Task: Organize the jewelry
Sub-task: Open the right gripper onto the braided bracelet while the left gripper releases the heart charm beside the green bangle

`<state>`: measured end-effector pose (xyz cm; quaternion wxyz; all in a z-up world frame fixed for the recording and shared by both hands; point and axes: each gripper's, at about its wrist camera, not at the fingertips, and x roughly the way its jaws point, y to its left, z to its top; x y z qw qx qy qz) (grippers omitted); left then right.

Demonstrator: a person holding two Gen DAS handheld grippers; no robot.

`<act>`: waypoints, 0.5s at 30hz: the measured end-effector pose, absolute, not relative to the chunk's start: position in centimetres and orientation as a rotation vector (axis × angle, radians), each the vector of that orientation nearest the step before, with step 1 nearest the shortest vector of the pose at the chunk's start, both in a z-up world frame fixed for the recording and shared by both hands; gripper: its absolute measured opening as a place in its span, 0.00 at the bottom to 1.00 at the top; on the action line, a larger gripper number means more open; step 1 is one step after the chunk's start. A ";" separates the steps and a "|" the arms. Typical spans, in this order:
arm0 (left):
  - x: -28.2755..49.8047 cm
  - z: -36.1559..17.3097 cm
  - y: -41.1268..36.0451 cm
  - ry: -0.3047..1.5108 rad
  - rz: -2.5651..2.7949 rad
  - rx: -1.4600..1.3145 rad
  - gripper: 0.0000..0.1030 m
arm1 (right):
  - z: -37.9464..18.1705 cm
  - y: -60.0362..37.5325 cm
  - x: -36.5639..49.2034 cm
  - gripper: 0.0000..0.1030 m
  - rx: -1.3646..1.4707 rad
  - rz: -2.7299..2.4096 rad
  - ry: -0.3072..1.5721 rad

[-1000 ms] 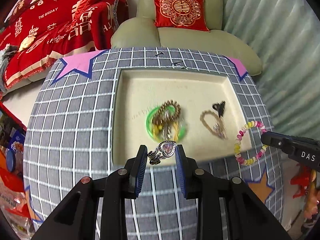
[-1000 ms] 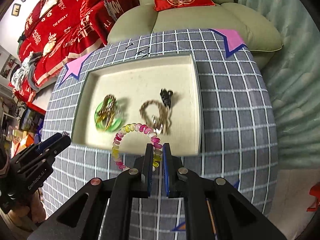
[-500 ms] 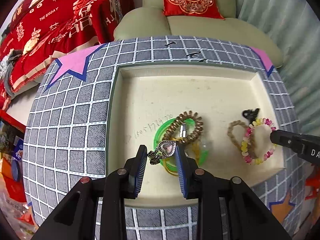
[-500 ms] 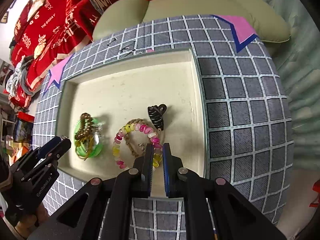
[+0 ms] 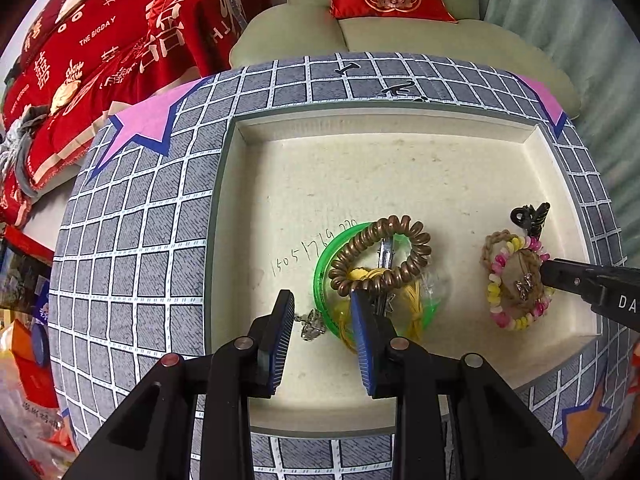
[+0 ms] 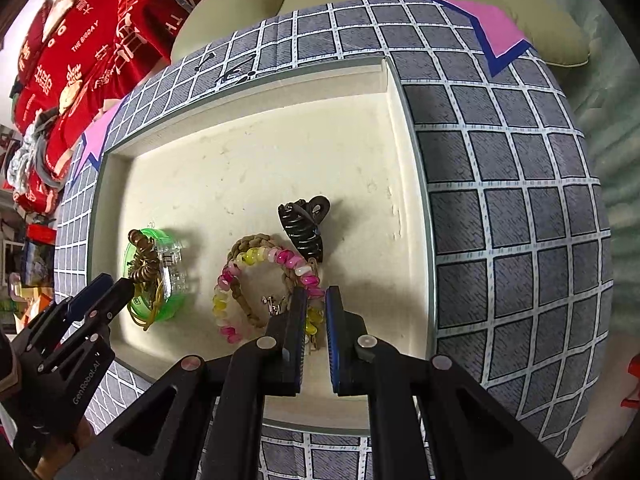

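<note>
A cream tray (image 5: pixel 400 152) lies on the checked grey cloth and also shows in the right wrist view (image 6: pixel 280 152). My left gripper (image 5: pixel 322 312) is open low over the tray. A small silver charm piece (image 5: pixel 311 325) lies on the tray floor between its fingers, beside a green bangle (image 5: pixel 325 264) with a bronze coil tie (image 5: pixel 380 256) on it. My right gripper (image 6: pixel 316 304) has its jaws slightly apart, over the pink-yellow bead bracelet (image 6: pixel 260 260), which rests on a braided tan bracelet (image 6: pixel 244 244). A black hair claw (image 6: pixel 304 228) lies just beyond.
The checked grey cloth (image 5: pixel 132 240) carries pink stars (image 5: pixel 144 124) at its corners. A beige armchair (image 5: pixel 400 36) with a red cushion stands behind the table. Red bedding (image 5: pixel 100 40) lies at the far left. The right gripper's body shows at the right edge (image 5: pixel 592 280).
Both grippers moved forward and down over the tray. The left opened and the silver charm now lies on the tray floor. The right set the bead bracelet on the braided one and parted its jaws.
</note>
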<state>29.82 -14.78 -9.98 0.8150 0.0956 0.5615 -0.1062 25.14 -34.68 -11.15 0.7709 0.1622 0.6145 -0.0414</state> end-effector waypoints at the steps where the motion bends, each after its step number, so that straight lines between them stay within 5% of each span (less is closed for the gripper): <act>1: 29.8 -9.9 -14.8 1.197 -0.225 0.207 0.38 | -11.1 -34.7 25.2 0.11 0.353 -0.088 1.336; 3: 29.7 -9.8 -14.9 1.196 -0.225 0.211 0.38 | -10.9 -34.6 25.3 0.13 0.359 -0.080 1.334; 5: 29.7 -9.7 -14.9 1.195 -0.225 0.214 0.38 | -10.6 -34.7 25.2 0.26 0.374 -0.071 1.330; 7: 29.7 -9.6 -14.9 1.199 -0.227 0.212 0.38 | -10.1 -34.7 25.1 0.54 0.385 -0.062 1.312; 15: 29.4 -8.6 -14.6 1.199 -0.240 0.186 0.38 | -8.2 -34.5 24.6 0.54 0.392 -0.062 1.280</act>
